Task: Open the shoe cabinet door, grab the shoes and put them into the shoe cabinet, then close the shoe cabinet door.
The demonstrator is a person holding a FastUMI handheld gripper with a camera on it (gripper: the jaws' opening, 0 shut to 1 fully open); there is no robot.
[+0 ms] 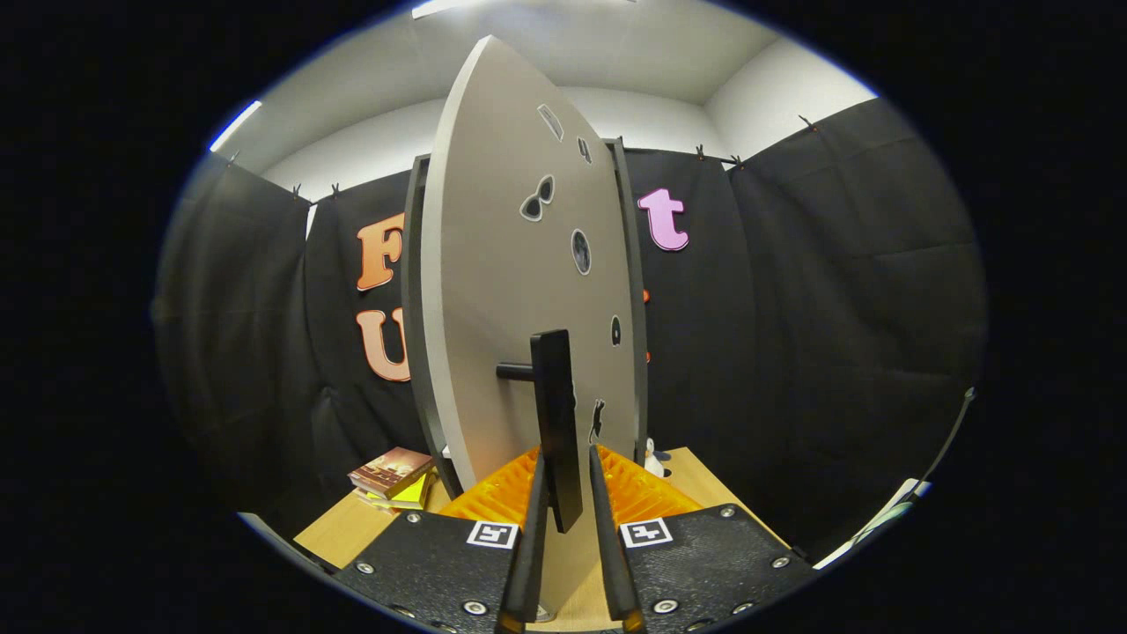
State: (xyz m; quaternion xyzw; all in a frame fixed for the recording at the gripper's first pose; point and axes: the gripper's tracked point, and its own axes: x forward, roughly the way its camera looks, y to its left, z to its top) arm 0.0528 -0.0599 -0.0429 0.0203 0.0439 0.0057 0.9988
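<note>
I have the gripper (pixel 563 493) closed down narrow around the black bar handle (pixel 558 423) of the shoe cabinet door (pixel 502 264). The handle stands upright between the two fingers (pixel 531 546), which flank it closely; from here I cannot say for certain that both press on it, though the gap looks all but gone. The grey door is swung partly out, seen nearly edge-on, with the dark cabinet frame (pixel 412 291) just behind it. Small sticker shapes dot the door face.

I judge this to be the door-swinging step. To do it well I would keep the fingers square on the handle and follow the door's arc about its hinge rather than pull straight, so the bar does not twist out of the grasp. A slow, even sweep should keep the light cabinet from shifting on the table.

I cannot pick out the shoes with confidence; something small and pale sits near the door's foot on the right, too small to name.

The cabinet stands on a light wooden tabletop (pixel 352 528). A stack of books (pixel 394 475) lies to the left of the cabinet base. Black cloth walls the booth, with white wall and ceiling lights above.
</note>
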